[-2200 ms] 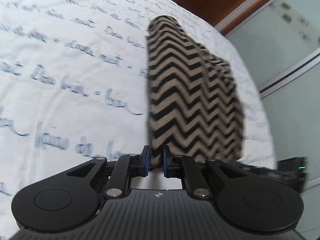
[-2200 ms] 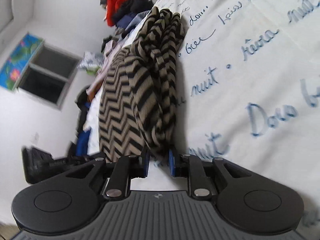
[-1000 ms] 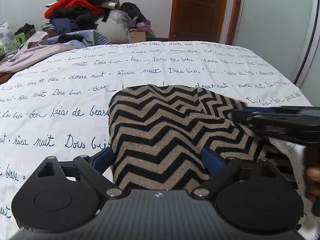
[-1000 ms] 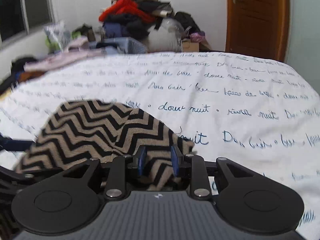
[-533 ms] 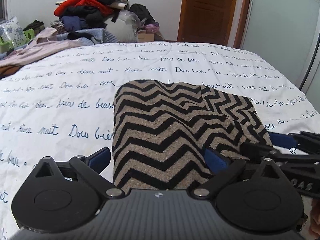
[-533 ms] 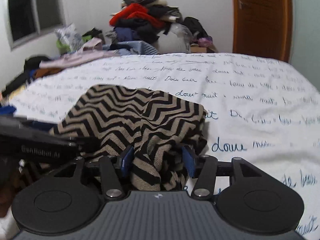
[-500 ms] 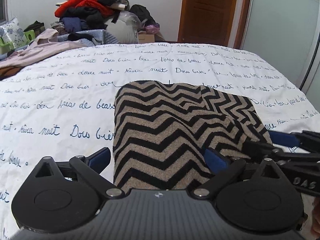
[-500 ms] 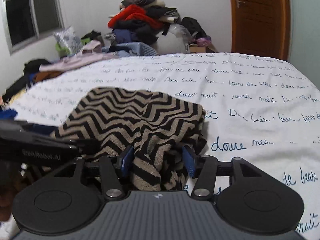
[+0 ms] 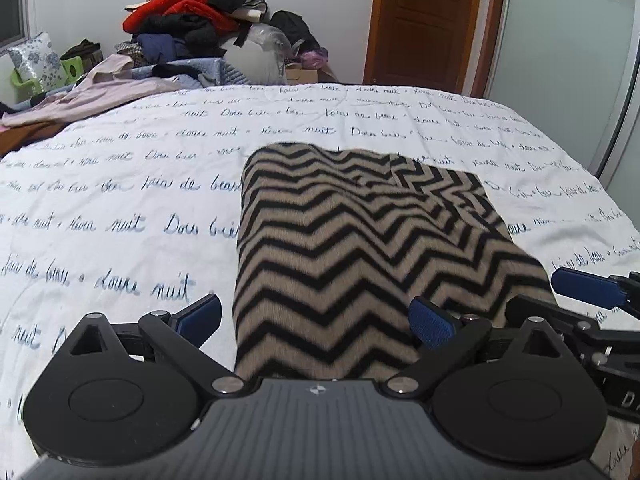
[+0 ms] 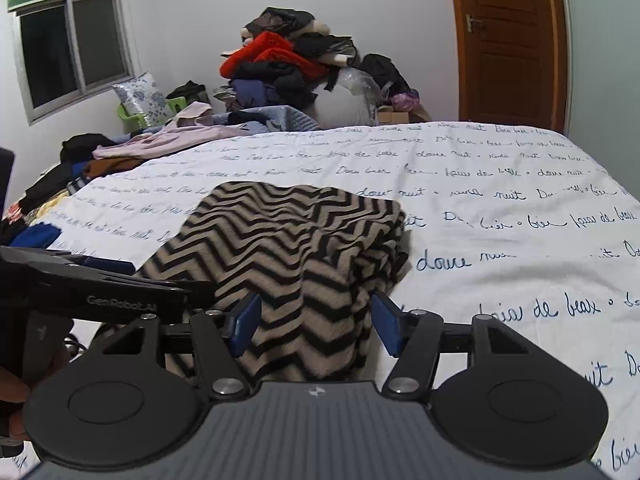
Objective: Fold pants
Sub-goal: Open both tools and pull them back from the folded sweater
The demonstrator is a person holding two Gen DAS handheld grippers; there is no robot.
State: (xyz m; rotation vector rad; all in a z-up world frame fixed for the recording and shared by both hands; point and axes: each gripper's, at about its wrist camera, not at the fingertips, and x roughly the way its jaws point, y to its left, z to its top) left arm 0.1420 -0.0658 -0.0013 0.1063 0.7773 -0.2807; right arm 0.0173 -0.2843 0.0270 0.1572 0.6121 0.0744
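Note:
The tan and black zigzag pants [image 9: 352, 240] lie folded into a block on the white bed sheet [image 9: 120, 208]. My left gripper [image 9: 316, 320] is open, its blue pads either side of the pants' near left end, gripping nothing. My right gripper [image 10: 314, 326] is open around the bunched near right end of the pants [image 10: 296, 248]. The right gripper also shows at the right edge of the left wrist view [image 9: 592, 304]. The left gripper shows at the left of the right wrist view [image 10: 100, 288].
A heap of clothes [image 10: 288, 68] is piled beyond the bed's far edge, with more garments [image 10: 168, 136] along the far left side. A wooden door [image 10: 512, 40] and a glass wardrobe panel [image 9: 560, 60] stand behind.
Both grippers have let go of the pants and opened wide. The pants, held up before, now lie folded on the bed. The right jaws widened further in the last half second.

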